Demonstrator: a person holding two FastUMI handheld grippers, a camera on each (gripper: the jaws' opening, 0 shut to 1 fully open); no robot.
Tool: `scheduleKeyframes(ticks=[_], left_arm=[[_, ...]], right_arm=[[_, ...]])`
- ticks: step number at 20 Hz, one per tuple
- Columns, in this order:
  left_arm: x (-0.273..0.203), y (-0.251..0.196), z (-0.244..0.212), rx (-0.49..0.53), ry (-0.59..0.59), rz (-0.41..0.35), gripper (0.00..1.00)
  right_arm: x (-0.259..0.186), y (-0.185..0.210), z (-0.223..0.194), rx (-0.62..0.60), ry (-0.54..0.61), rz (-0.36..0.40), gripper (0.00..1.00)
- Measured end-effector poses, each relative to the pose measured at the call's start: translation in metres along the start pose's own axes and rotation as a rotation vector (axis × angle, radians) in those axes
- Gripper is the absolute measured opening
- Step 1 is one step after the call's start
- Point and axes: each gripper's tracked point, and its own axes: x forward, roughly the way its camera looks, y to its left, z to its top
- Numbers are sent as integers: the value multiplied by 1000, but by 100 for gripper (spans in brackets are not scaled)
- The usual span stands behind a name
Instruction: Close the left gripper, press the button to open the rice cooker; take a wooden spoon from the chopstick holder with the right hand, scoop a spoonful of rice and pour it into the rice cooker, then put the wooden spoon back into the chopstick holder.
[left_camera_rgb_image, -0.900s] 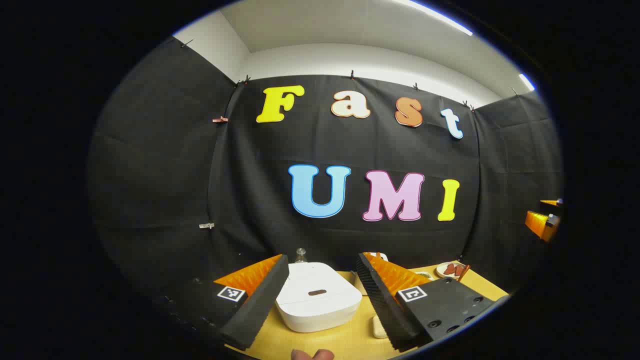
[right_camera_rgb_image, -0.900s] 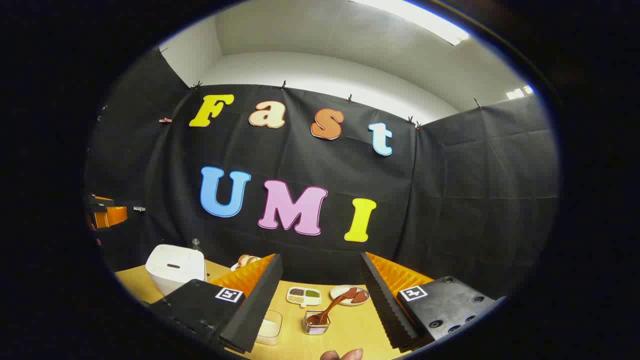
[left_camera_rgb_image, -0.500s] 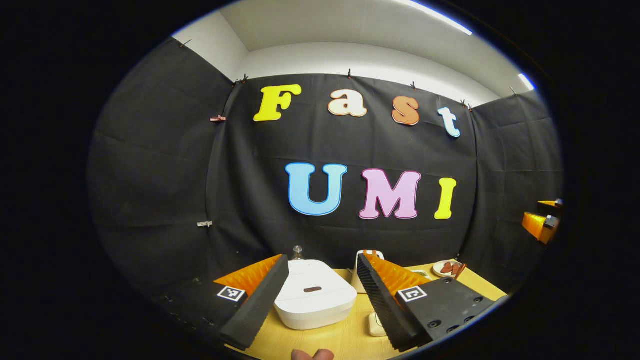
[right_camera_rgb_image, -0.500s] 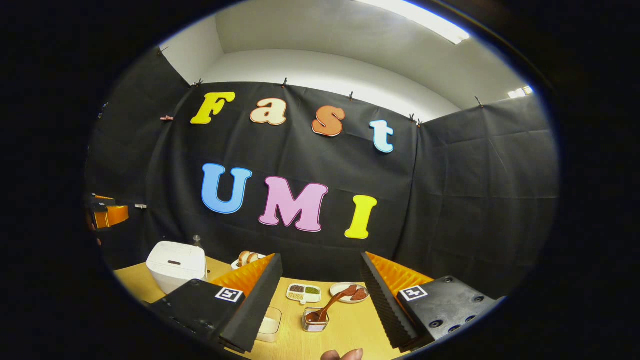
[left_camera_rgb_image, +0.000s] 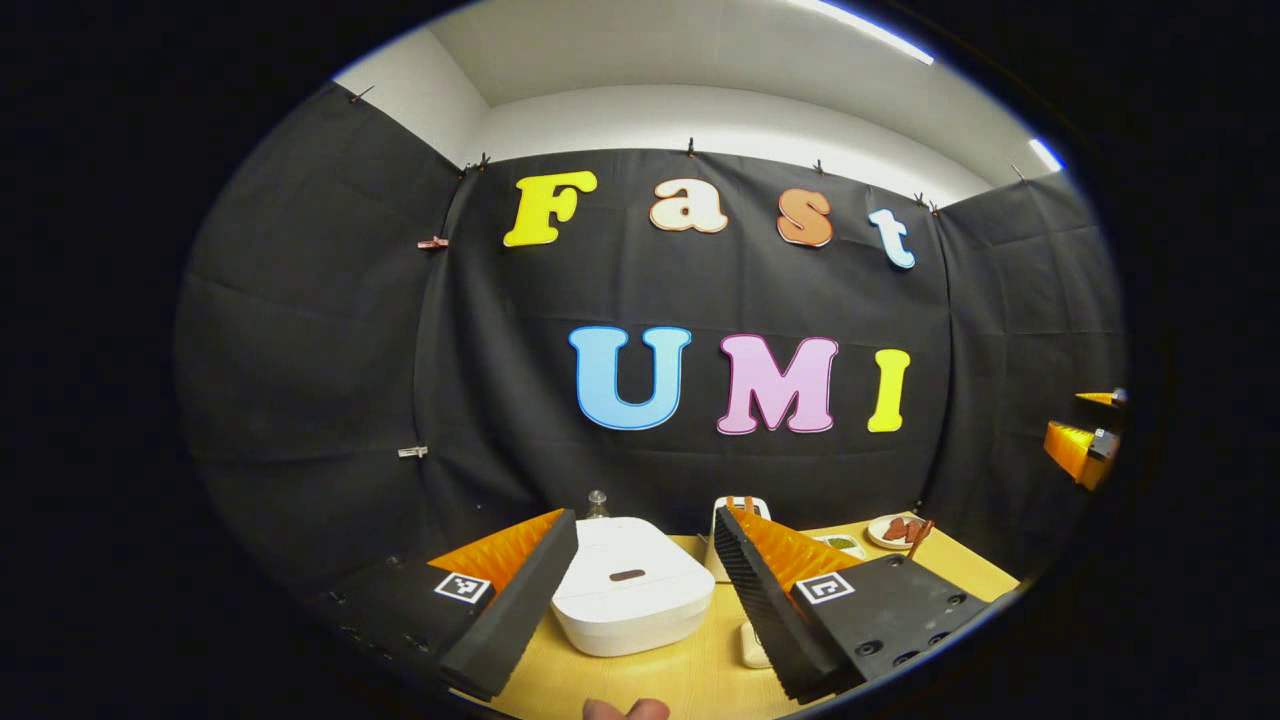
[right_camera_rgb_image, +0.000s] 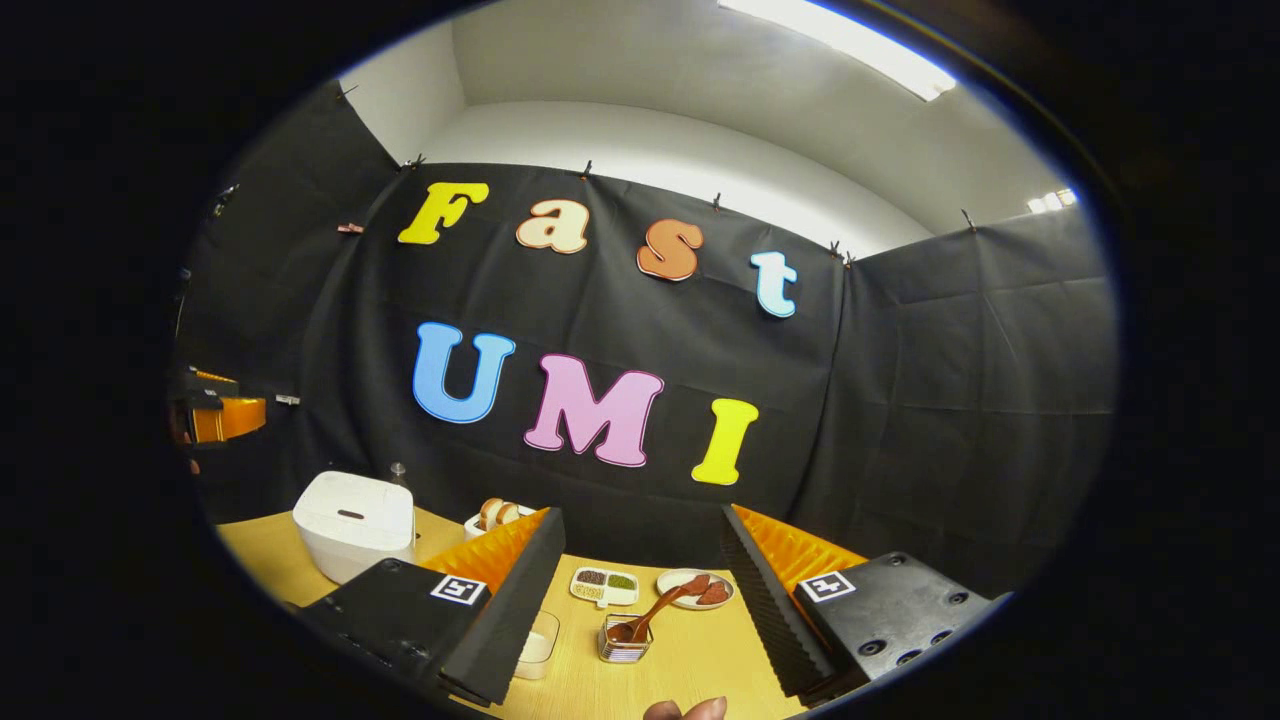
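Note:
The white rice cooker (left_camera_rgb_image: 628, 598) sits lid-down on the yellow table (left_camera_rgb_image: 660, 680), straight ahead between the fingers of my open left gripper (left_camera_rgb_image: 640, 560), which hangs above and short of it. In the right gripper view the cooker (right_camera_rgb_image: 355, 522) stands at the far left. A wooden spoon (right_camera_rgb_image: 655, 610) leans in a small clear chopstick holder (right_camera_rgb_image: 624, 645), framed by my open right gripper (right_camera_rgb_image: 640, 560) well above the table. A clear box of rice (right_camera_rgb_image: 537, 646) lies beside the holder, partly behind my left finger.
A small tray of grains (right_camera_rgb_image: 604, 587) and a plate with brown pieces (right_camera_rgb_image: 696, 589) lie behind the holder. A white toaster with bread (right_camera_rgb_image: 492, 518) stands near the cooker. The other gripper (right_camera_rgb_image: 222, 415) hovers far left.
Both views have tilted down slightly and drifted a little; the cooker and the holder sit marginally higher in frame. Both grippers stay open.

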Motion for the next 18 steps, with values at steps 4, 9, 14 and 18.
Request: scheduleKeyframes(ticks=[4, 9, 14, 18], left_arm=[[-4, -4, 1, -1, -4, -32, 95], [-8, -49, -7, 43, 40, -345, 75], [-16, -61, -46, 202, 210, -584, 8], [-7, -50, -74, 283, 356, -693, 7]], right_arm=[[-5, -4, 1, 1, -1, -10, 97], [-7, -8, 3, -11, -8, -18, 97], [-12, -8, 0, -10, -13, -22, 97], [-17, -4, -11, -14, 5, -11, 97]])
